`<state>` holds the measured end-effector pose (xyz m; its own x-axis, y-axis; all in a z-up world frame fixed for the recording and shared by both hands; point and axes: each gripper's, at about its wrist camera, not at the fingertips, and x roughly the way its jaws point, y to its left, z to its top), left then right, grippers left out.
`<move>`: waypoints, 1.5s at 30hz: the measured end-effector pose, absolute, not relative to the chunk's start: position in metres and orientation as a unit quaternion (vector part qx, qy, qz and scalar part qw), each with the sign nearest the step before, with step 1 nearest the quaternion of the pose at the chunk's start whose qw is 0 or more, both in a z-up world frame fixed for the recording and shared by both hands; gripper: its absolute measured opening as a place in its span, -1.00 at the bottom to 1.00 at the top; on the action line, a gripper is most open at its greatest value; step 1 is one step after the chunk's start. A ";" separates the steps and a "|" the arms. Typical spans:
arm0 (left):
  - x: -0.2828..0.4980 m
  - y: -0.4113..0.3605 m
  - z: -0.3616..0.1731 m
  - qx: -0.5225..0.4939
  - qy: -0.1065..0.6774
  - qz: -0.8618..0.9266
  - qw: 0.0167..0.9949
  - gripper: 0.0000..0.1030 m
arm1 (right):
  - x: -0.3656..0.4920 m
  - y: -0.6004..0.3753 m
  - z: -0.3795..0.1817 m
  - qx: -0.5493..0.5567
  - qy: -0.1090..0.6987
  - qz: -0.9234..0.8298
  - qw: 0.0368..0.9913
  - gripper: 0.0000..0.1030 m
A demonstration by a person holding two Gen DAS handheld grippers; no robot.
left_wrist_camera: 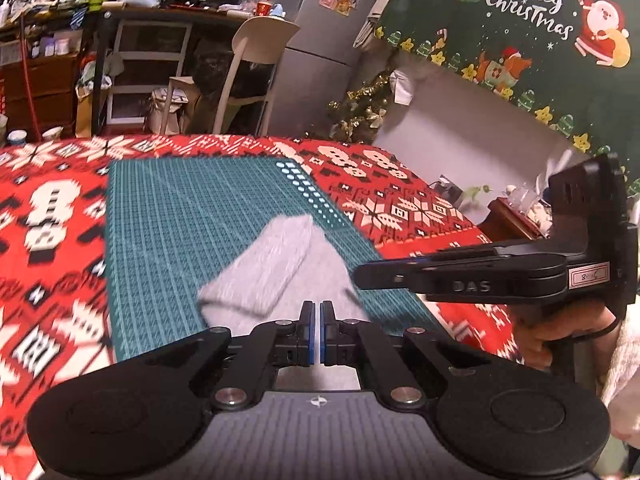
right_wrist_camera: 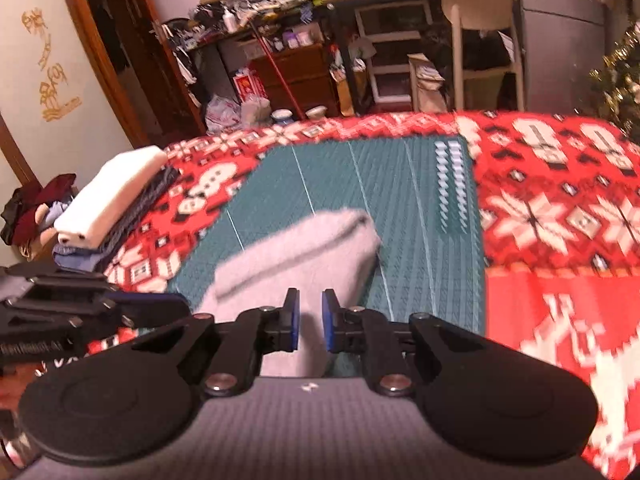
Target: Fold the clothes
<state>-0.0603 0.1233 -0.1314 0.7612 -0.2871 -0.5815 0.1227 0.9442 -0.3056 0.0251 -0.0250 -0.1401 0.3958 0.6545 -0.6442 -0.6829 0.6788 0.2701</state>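
Note:
A light grey garment (left_wrist_camera: 276, 264) lies partly folded on the teal cutting mat (left_wrist_camera: 180, 216), with its near end rising toward both grippers. In the left wrist view my left gripper (left_wrist_camera: 320, 332) has its blue pads pressed almost together over the garment's near edge, and grey cloth shows just beneath them. My right gripper (right_wrist_camera: 310, 320) holds a narrow gap that is filled by a thicker fold of the same grey garment (right_wrist_camera: 296, 248). Seen side-on, the right gripper (left_wrist_camera: 360, 276) reaches in at the cloth's right edge. The left gripper's black body (right_wrist_camera: 120, 308) appears at the lower left.
The mat lies on a red Christmas-patterned tablecloth (right_wrist_camera: 560, 208). A stack of folded clothes topped by a white one (right_wrist_camera: 112, 196) sits at the table's left edge. A beige chair (left_wrist_camera: 256, 68), cluttered shelves and a small Christmas tree (left_wrist_camera: 364, 108) stand beyond the table. A hand (left_wrist_camera: 560, 332) holds the right gripper.

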 end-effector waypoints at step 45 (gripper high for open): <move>-0.121 0.101 -0.157 -0.085 0.408 -0.131 0.900 -0.92 | -0.060 -0.054 -0.165 -0.051 0.418 0.450 0.788 -0.77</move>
<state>-0.1214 0.1008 -0.1572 0.6331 -0.3045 -0.7116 0.1659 0.9514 -0.2595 -0.0596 -0.0543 -0.1646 0.2456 0.6661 -0.7043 -0.7506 0.5904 0.2966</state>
